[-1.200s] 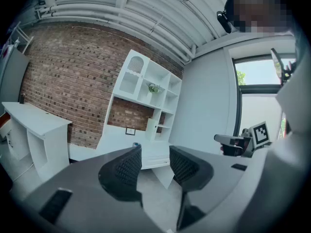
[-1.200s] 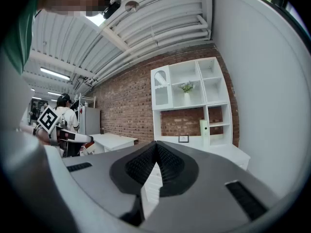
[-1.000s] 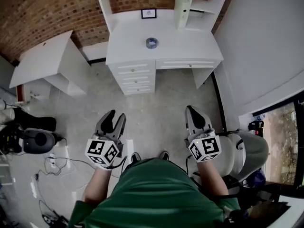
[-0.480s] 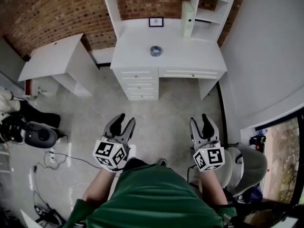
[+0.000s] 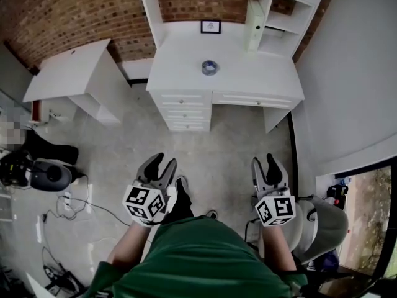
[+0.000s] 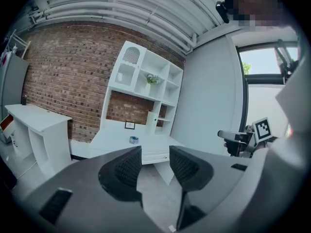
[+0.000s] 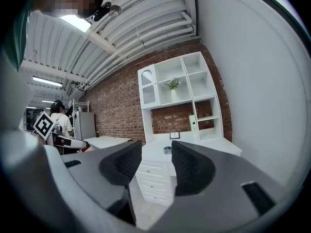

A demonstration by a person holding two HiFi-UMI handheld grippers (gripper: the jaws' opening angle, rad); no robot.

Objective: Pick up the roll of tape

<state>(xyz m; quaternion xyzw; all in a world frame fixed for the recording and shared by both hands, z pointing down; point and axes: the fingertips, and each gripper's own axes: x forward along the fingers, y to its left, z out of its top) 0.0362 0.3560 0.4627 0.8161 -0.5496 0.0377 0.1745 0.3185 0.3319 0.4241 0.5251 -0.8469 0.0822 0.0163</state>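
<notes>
The roll of tape (image 5: pixel 210 67), a small blue-grey ring, lies flat near the middle of the white desk (image 5: pixel 186 82) far ahead of me. The left gripper view shows the tape (image 6: pixel 133 140) small on the desk, and in the right gripper view the tape (image 7: pixel 168 150) appears between the jaws, far off. My left gripper (image 5: pixel 161 164) and right gripper (image 5: pixel 265 162) are held low over the floor, well short of the desk. Both stand open with nothing between their jaws.
The desk carries a white hutch with shelves (image 5: pixel 291 8), a small framed picture (image 5: pixel 210 26) and a white binder (image 5: pixel 254 16). A second white desk (image 5: pixel 68 73) stands at the left. Cables and dark equipment (image 5: pixel 46 177) lie on the floor at left; a grey chair (image 5: pixel 322 219) is beside my right.
The desk has drawn nearer and shifted right in the head view as I moved forward. The right gripper's jaws, shut a second ago, now stand apart.
</notes>
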